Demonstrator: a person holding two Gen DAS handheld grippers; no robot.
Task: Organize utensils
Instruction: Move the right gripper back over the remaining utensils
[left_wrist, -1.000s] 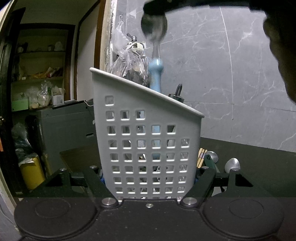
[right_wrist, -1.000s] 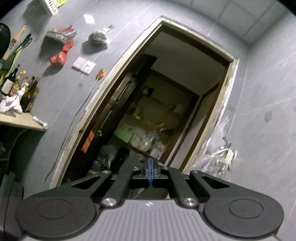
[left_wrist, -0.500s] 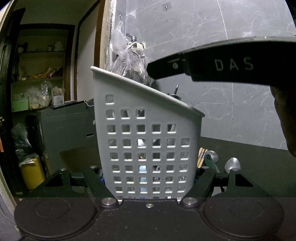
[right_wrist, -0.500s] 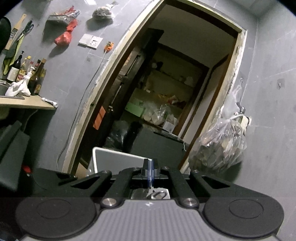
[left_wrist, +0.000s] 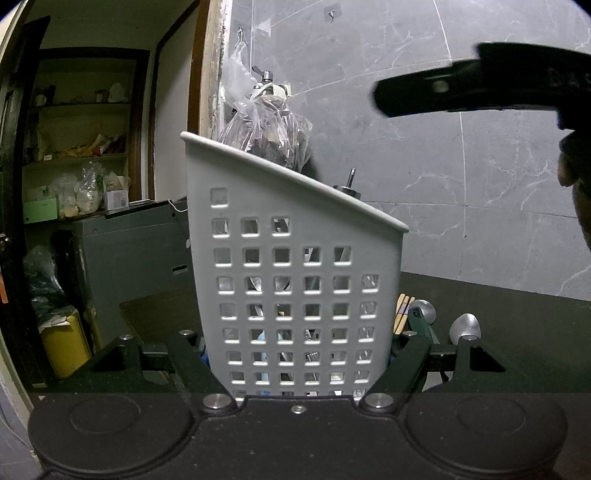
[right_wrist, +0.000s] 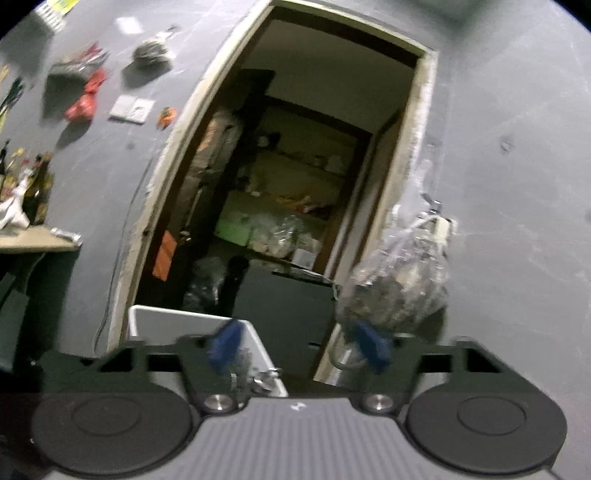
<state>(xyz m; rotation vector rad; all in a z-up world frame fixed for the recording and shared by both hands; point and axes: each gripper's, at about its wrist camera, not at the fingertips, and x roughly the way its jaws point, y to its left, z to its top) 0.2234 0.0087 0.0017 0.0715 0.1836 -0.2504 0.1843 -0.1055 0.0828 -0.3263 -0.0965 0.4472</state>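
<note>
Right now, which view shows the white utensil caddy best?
Left wrist view: the white utensil caddy fills the centre, sharp, with the left gripper clamped on it. The right wrist view shows only its rim, blurred, low down.

Right-wrist view is motion-blurred; utensils (left_wrist: 284, 314) (barely seen through holes) stay unidentifiable.

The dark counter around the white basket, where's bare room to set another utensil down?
Bare counter stretches right of the two metal spoons, toward the marble wall. A smaller bare patch lies left of the white basket. Crowded: beside the basket's right wall, where wooden chopsticks and spoons bunch by the left gripper.
</note>
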